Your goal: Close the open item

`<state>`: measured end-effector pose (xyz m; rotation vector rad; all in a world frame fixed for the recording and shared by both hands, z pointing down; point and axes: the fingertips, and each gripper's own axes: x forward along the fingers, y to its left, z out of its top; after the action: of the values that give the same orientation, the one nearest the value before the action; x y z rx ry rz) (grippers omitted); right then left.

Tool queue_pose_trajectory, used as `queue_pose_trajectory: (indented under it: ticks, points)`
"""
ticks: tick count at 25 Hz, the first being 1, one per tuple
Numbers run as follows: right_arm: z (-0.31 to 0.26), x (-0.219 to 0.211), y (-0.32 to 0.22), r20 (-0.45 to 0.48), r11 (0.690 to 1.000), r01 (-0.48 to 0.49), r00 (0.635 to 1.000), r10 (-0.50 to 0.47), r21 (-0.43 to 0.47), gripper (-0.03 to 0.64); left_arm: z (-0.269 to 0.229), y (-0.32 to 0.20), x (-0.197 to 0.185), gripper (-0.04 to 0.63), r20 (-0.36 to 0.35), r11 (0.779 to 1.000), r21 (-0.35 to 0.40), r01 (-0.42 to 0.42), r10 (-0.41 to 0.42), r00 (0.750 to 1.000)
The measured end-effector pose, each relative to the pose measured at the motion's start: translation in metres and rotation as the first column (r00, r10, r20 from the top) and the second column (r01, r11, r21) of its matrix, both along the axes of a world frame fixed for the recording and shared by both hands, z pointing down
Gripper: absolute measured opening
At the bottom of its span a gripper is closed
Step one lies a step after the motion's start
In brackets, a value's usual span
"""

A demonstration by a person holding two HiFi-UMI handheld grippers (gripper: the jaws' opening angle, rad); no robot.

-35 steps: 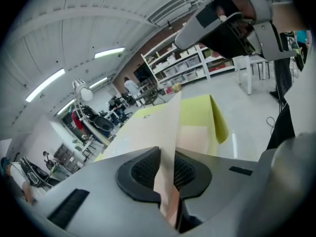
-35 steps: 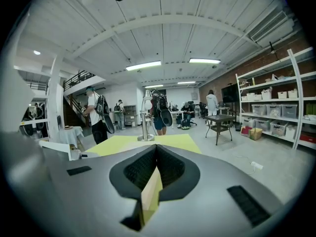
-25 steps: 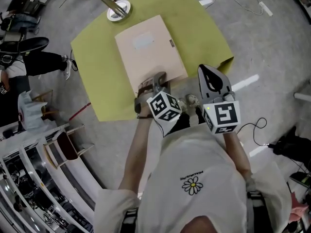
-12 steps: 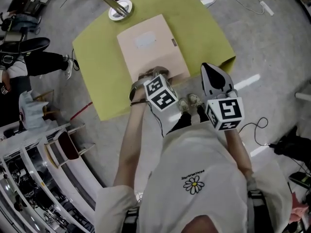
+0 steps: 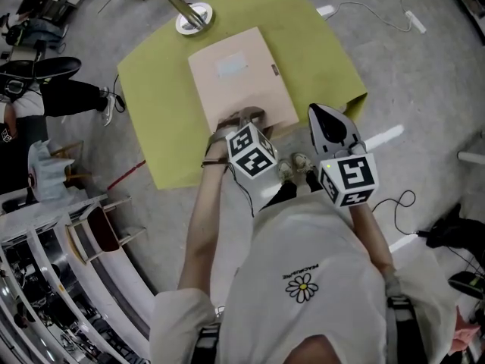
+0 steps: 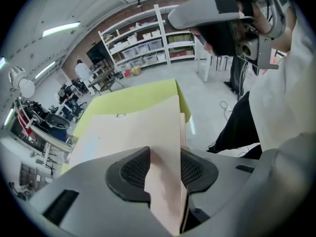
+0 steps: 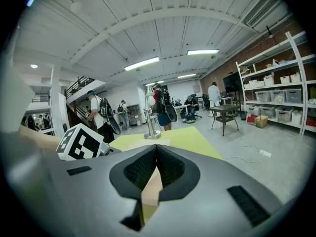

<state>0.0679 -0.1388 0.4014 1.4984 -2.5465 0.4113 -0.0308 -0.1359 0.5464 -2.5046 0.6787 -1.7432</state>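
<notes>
The folder lies flat on the green mat. The left gripper has just been opening its jaws, with the folder's near edge between them. The right gripper, just beside the folder, is closed and empty.

Left gripper: jaws just been opening, folder edge between them. Its near end runs off the frame bottom under my jaws. In the head view the gripper covers that same edge. Pale label beyond the jaws is too small to read. Right gripper: tips together, own body hides everything below them; only a tan sliver shows in the gap.
</notes>
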Motion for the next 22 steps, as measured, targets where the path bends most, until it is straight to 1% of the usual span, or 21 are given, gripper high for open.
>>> queue_pose_trajectory:
  ticks: [2, 5, 8, 14, 16, 17, 18, 19, 20, 22]
  points:
    - [-0.001, -0.001, 0.002, -0.002, 1.0, -0.001, 1.0, 0.001, 0.004, 0.012, 0.001, 0.002, -0.001, 0.172, -0.024, 1.0, -0.025, -0.02, 0.019, 1.0]
    - [-0.004, 0.0, 0.004, -0.002, 1.0, -0.012, 1.0, 0.012, 0.013, 0.012, 0.001, 0.004, -0.002, 0.19, -0.045, 0.998, -0.046, -0.044, 0.042, 0.998]
    - [-0.007, 0.004, 0.005, -0.005, 1.0, -0.023, 1.0, 0.023, 0.021, 0.012, 0.001, 0.005, -0.001, 0.196, -0.055, 0.997, -0.054, -0.053, 0.05, 0.997]
    - [-0.008, 0.013, 0.006, -0.003, 0.999, -0.044, 0.999, 0.044, 0.015, 0.012, 0.001, 0.004, 0.0, 0.198, -0.053, 0.996, -0.067, -0.063, 0.06, 0.997]
    - [-0.007, 0.013, 0.007, 0.0, 0.999, -0.045, 0.999, 0.045, 0.013, 0.012, 0.003, 0.008, 0.001, 0.199, -0.077, 0.993, -0.105, -0.062, 0.054, 0.996]
    - [-0.007, 0.013, 0.008, 0.001, 0.999, -0.044, 0.999, 0.044, 0.013, 0.012, 0.003, 0.013, 0.004, 0.246, -0.1, 0.988, -0.143, -0.062, 0.048, 0.994]
    - [-0.007, 0.012, 0.008, 0.001, 0.999, -0.043, 0.999, 0.043, 0.014, 0.012, 0.004, 0.017, 0.007, 0.349, -0.126, 0.982, -0.177, -0.06, 0.038, 0.991]
    - [-0.007, 0.012, 0.009, 0.001, 0.999, -0.042, 0.999, 0.042, 0.016, 0.012, 0.004, 0.018, 0.009, 0.363, -0.144, 0.981, -0.186, -0.055, 0.028, 0.989]
    - [-0.007, 0.011, 0.009, 0.002, 0.999, -0.041, 0.999, 0.041, 0.019, 0.012, 0.004, 0.016, 0.01, 0.35, -0.147, 0.984, -0.171, -0.051, 0.026, 0.989]
    - [-0.009, 0.011, 0.008, 0.002, 0.999, -0.039, 0.999, 0.039, 0.024, 0.012, 0.006, 0.013, 0.01, 0.324, -0.123, 0.99, -0.132, -0.055, 0.038, 0.992]
